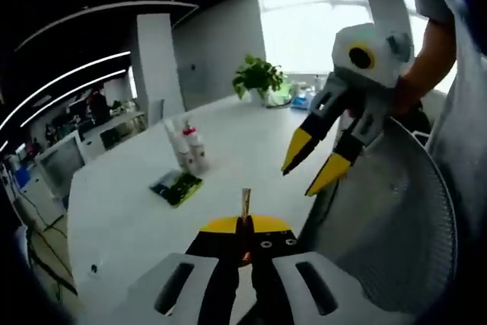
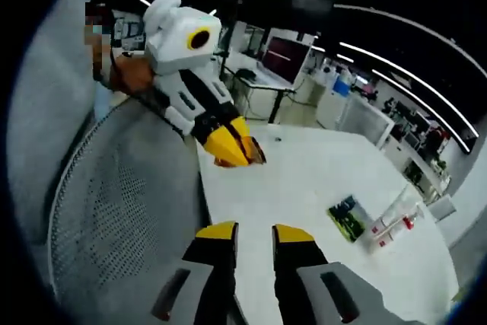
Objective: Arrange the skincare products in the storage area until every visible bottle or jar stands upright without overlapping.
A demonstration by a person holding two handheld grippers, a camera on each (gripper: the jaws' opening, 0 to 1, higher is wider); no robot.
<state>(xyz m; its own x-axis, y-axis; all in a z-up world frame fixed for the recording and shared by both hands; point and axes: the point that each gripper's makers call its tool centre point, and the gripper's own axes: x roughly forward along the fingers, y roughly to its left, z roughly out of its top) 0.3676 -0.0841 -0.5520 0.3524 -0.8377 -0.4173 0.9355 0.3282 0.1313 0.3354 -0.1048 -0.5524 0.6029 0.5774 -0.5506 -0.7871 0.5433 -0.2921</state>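
L gripper (image 1: pixel 245 227), black w/ yellow tips: jaws pressed together, pinching a small thin tan stick-like piece (image 1: pixel 246 205) that pokes up past the tips; can't tell what it is. In right gripper view the same gripper (image 2: pixel 237 151) comes in from upper left, white body, yellow tips together, a small brown bit at the tips.

R gripper (image 2: pixel 254 232): yellow-tipped jaws spread, nothing between them. In left gripper view it (image 1: pixel 312 171) hangs at right, held by a hand (image 1: pixel 407 93), jaws apart, above the table edge.

Both are over the near edge of a white tabletop (image 1: pixel 129 211), next to a grey mesh chair back (image 1: pixel 396 211).

Skincare items sit well apart from both grippers, mid-table: two clear upright bottles w/ red-and-white caps (image 1: pixel 190 146), touching or nearly so, and just beside them a flat green-and-black packet (image 1: pixel 176 186) lying on the table. Farther back, a green potted plant (image 1: pixel 259 78) near the window.
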